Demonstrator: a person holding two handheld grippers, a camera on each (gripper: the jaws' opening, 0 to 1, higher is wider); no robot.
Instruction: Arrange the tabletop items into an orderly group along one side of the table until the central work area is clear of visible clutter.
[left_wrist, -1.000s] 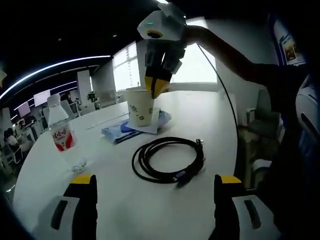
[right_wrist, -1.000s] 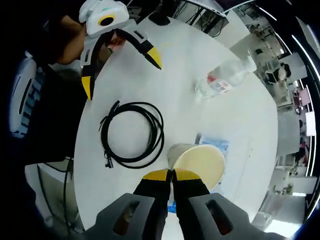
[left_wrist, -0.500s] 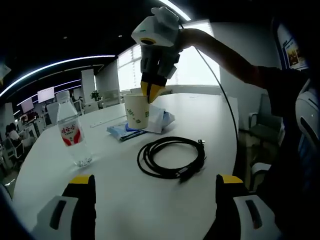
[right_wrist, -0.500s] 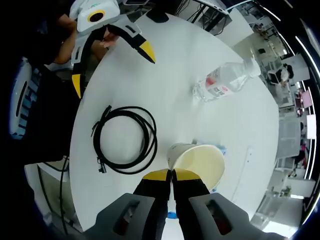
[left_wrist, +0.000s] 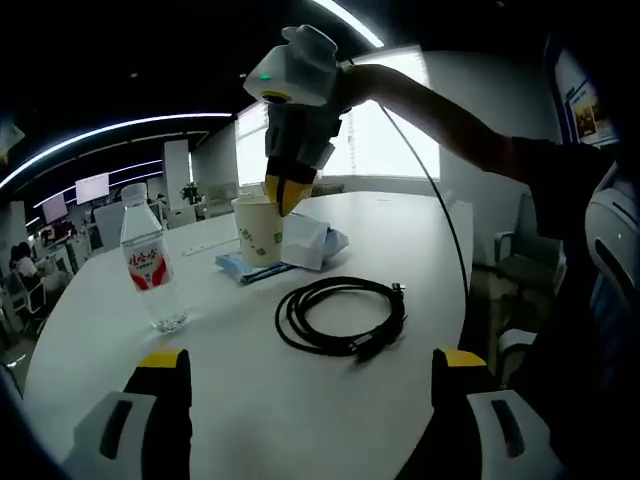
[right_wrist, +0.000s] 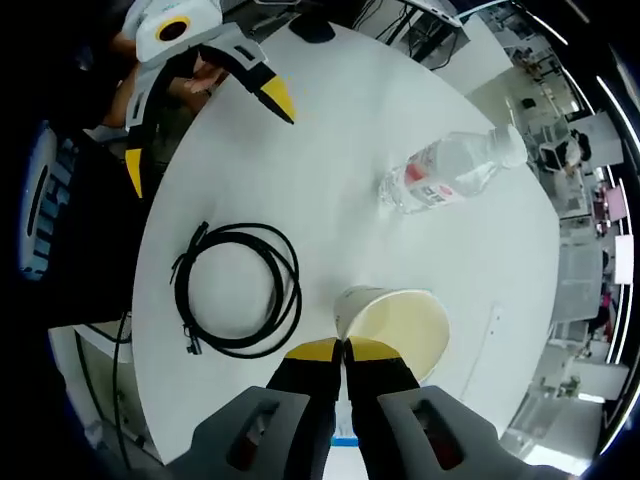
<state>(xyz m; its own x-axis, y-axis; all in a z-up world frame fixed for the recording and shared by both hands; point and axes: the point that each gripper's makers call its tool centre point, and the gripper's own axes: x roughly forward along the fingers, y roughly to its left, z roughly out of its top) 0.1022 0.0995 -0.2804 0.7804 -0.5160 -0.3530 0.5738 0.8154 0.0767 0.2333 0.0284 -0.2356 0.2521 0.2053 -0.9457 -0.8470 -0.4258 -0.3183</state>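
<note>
A white paper cup (left_wrist: 258, 230) (right_wrist: 395, 325) is held by its rim in my right gripper (left_wrist: 285, 185) (right_wrist: 345, 350), which is shut on it. The cup sits just left of a blue packet with a white tissue (left_wrist: 300, 248). I cannot tell whether the cup's base touches the table. A coiled black cable (left_wrist: 345, 315) (right_wrist: 235, 300) lies on the round white table (left_wrist: 300, 400) (right_wrist: 330, 150). A clear water bottle (left_wrist: 148, 275) (right_wrist: 450, 175) with a red label stands to the left. My left gripper (left_wrist: 312, 358) (right_wrist: 205, 135) is open and holds nothing, near the table's edge.
The person's arm (left_wrist: 450, 110) reaches over the table from the right. A dark object (right_wrist: 315, 30) lies at the table's far rim. Office chairs (left_wrist: 520, 250) and desks surround the table. Bare white surface lies between the cable and the bottle.
My right gripper has carried the cup left, off the blue packet and towards the bottle. The left gripper has stayed open and in place.
</note>
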